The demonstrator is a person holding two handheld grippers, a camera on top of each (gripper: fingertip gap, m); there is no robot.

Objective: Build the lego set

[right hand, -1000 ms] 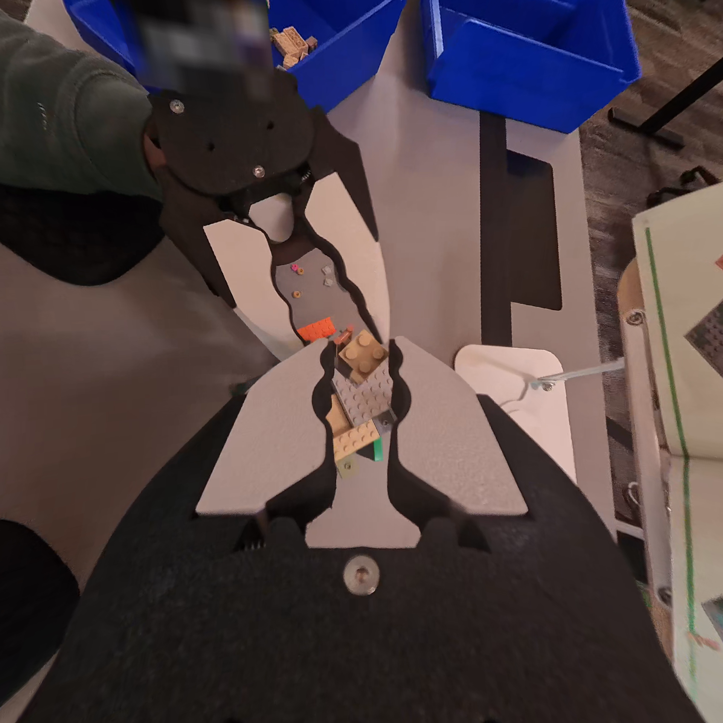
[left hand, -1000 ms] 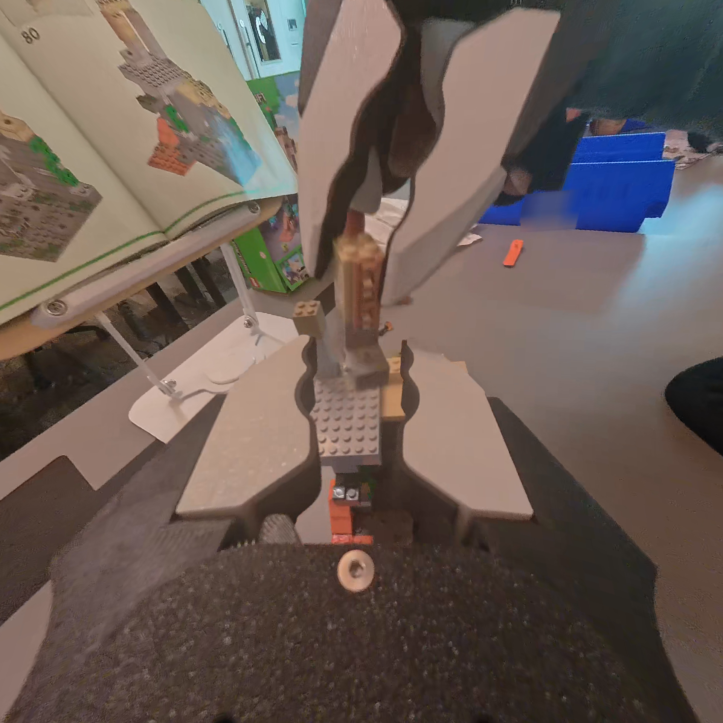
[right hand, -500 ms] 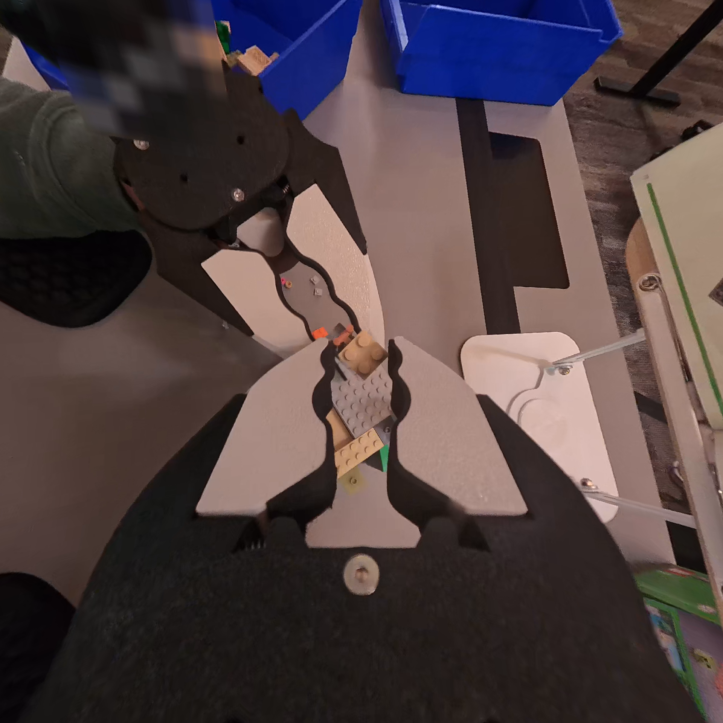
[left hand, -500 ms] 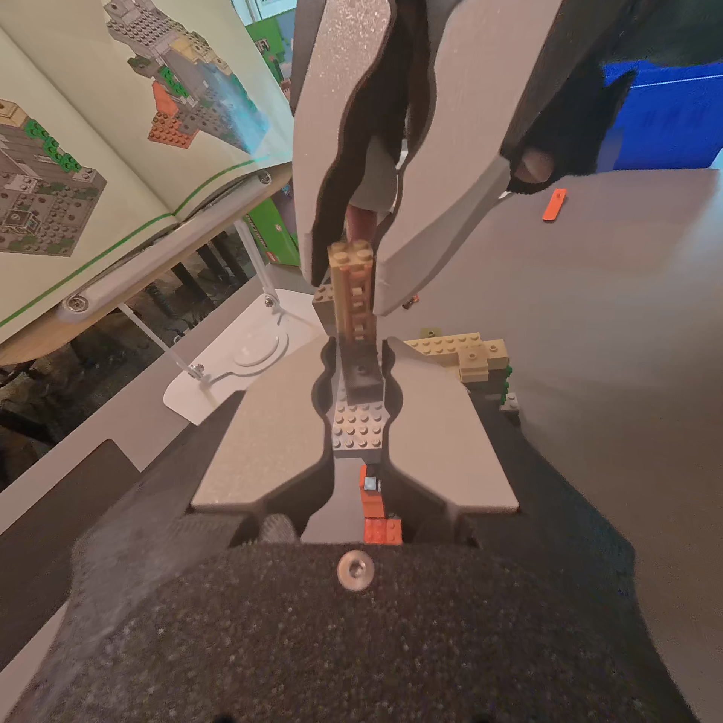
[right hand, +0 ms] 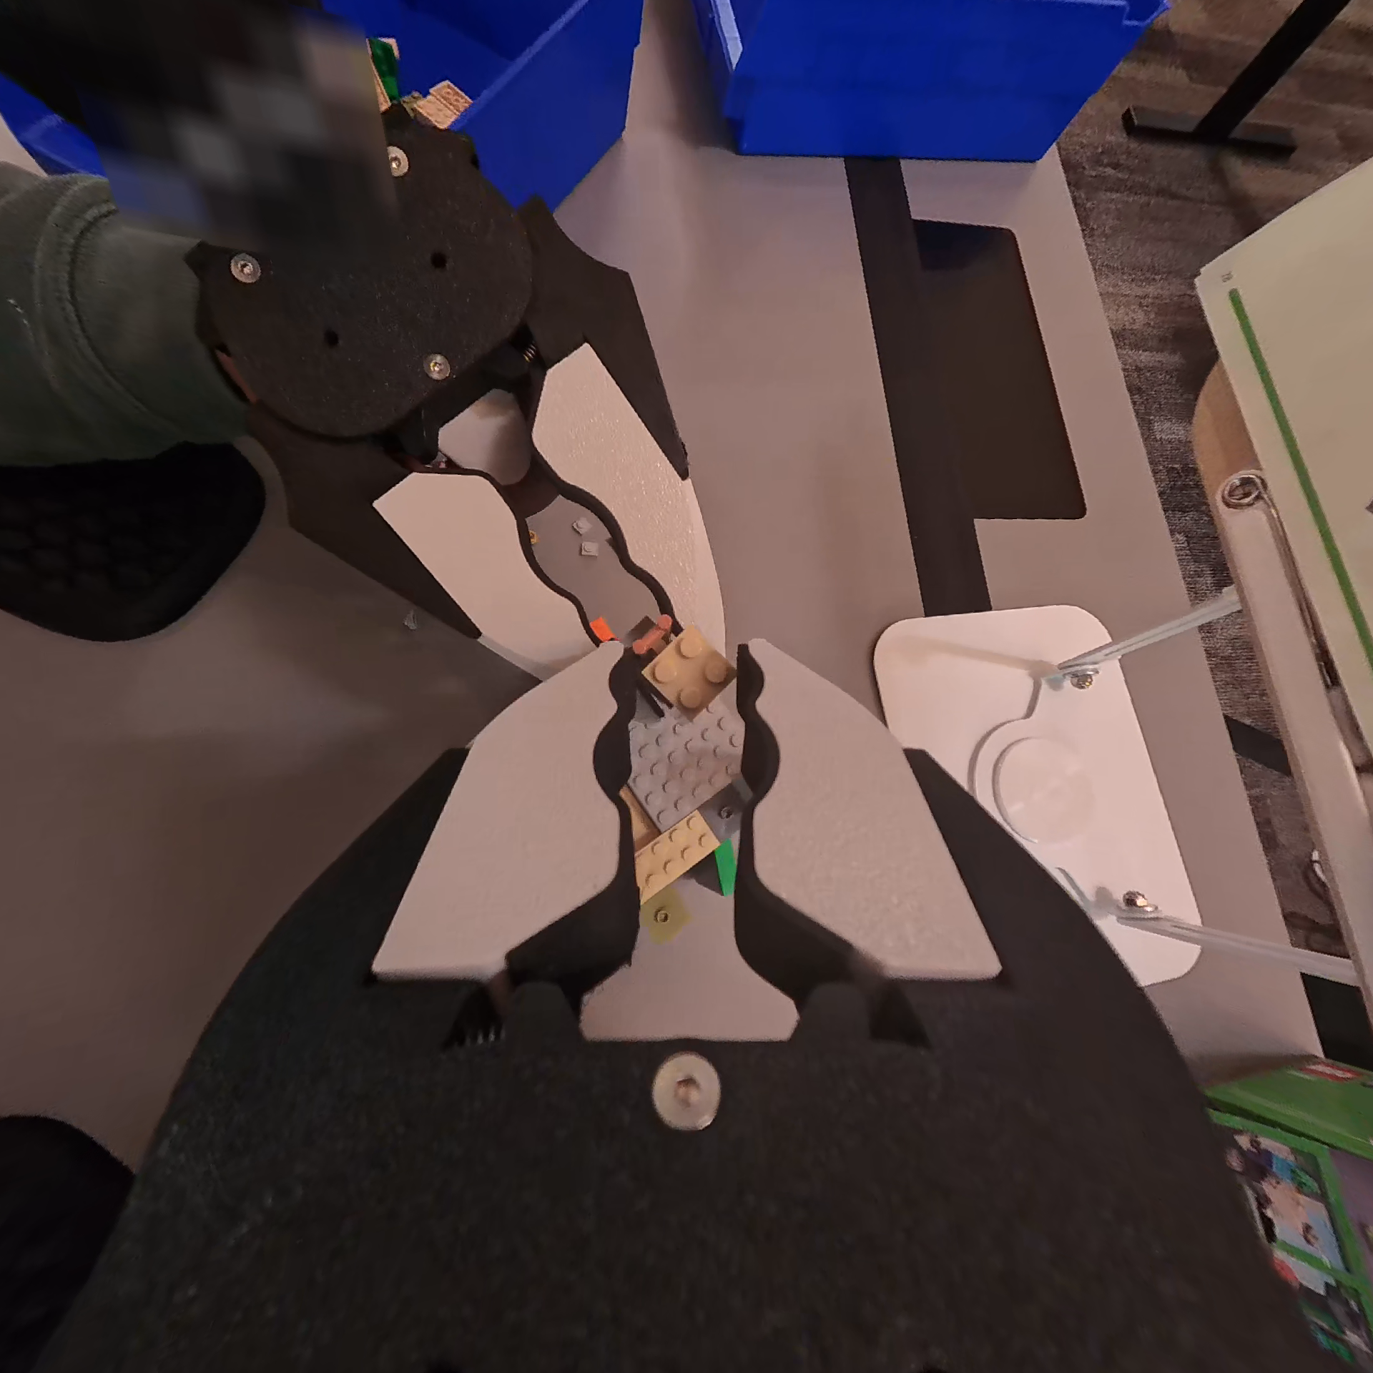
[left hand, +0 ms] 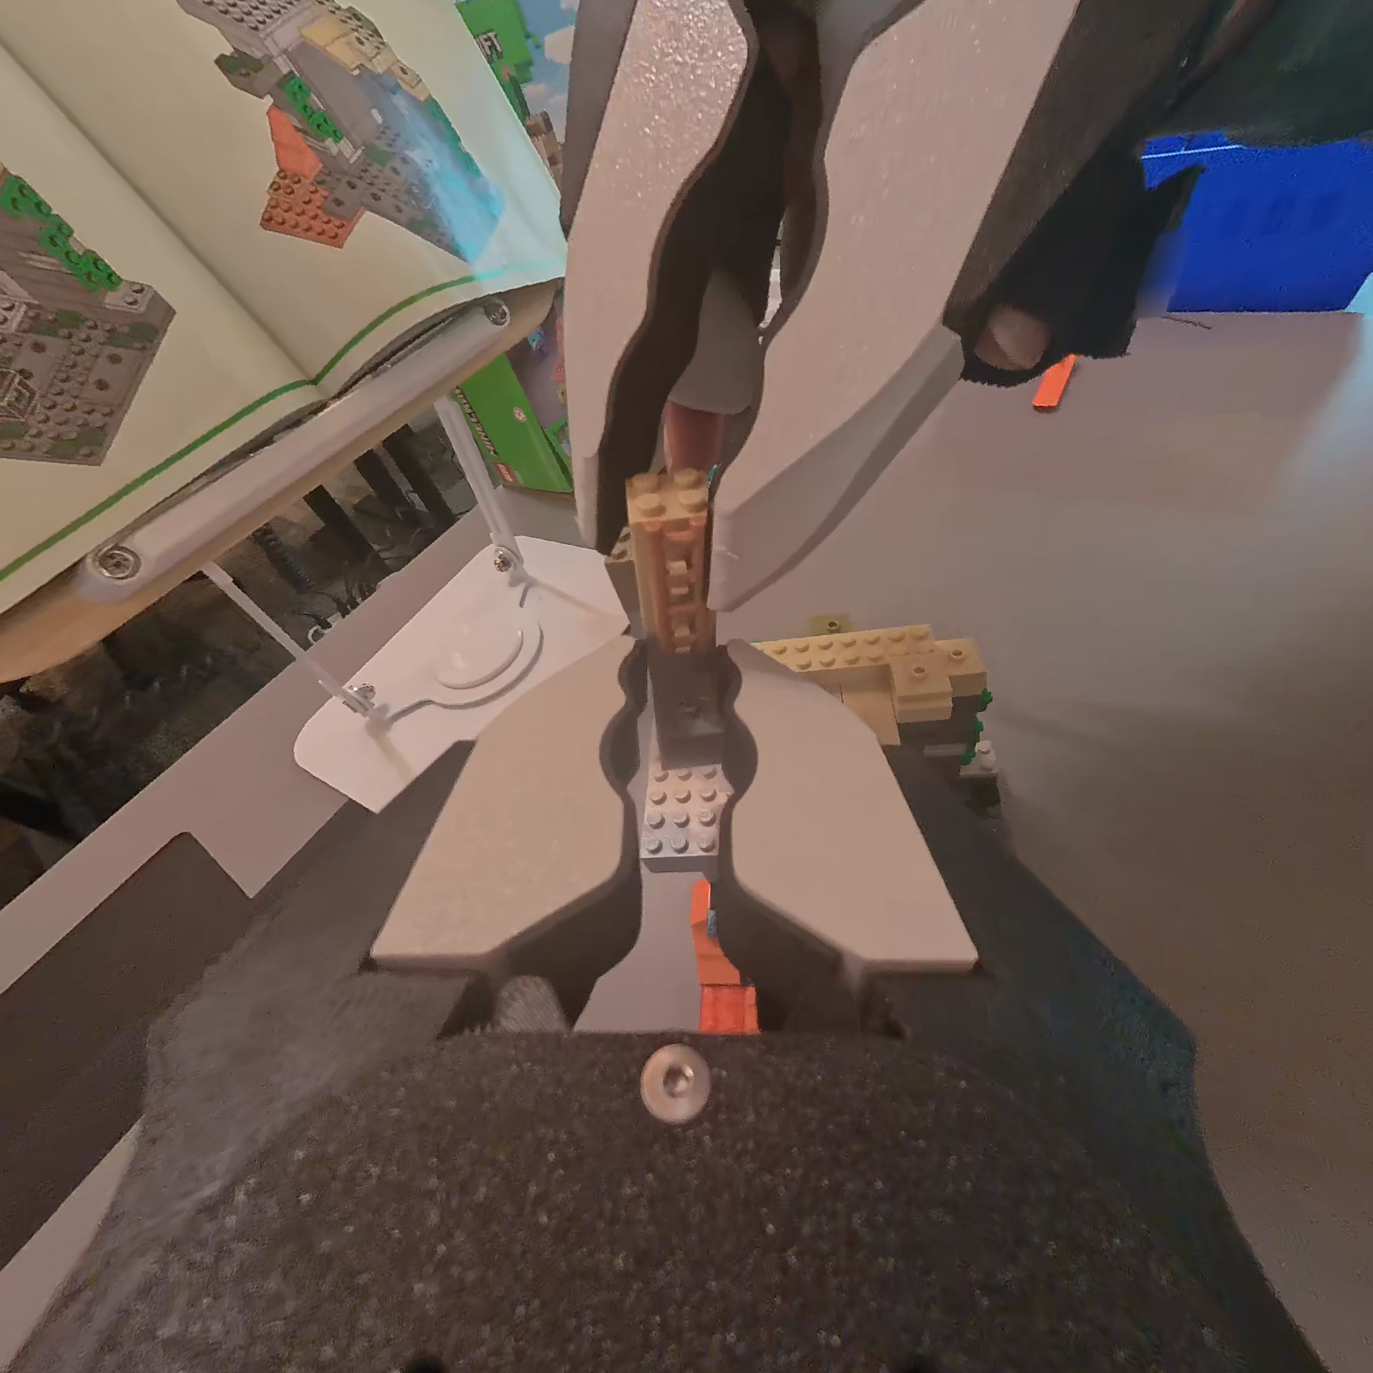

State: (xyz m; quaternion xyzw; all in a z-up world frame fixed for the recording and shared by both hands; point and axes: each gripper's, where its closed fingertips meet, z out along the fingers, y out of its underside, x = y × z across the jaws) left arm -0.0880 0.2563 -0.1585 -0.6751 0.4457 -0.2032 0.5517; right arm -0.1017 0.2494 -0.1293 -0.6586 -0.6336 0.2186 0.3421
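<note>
Since it is a slim stack of small plastic bricks, the brick column [left hand: 672, 572] should be light and stiff but easy to snap apart at its joints. Its brown ladder face looks the most likely part to pop off. The flat tan and dark grey sides are the safer places to take hold, squeezing across the stack and not along it.

The column stands between the 2 tools. The left gripper [left hand: 683, 657] has narrowed onto the dark grey foot, with its fingertips [left hand: 750, 669] against that foot as far as the view shows. The right gripper [right hand: 680, 661] comes in from above and clasps the tan upper part, whose 4-stud top sits turned cornerwise between its fingers.

Just beneath the left gripper's tips lies a grey studded plate [left hand: 680, 813], and orange bricks [left hand: 724, 1003] show nearer its palm. Just to its right is a tan build [left hand: 891, 669]. Off to its left a white stand base [left hand: 461, 661] props up an open instruction booklet [left hand: 223, 245] on the grey table [left hand: 1114, 594]. Ahead of the right gripper sit blue bins [right hand: 891, 82].

Compared with 1 second ago, the left jaws were clearly wider and stood apart from the column; now they have drawn in on its foot. The tan build has come into sight. The right gripper's hold looks unchanged
</note>
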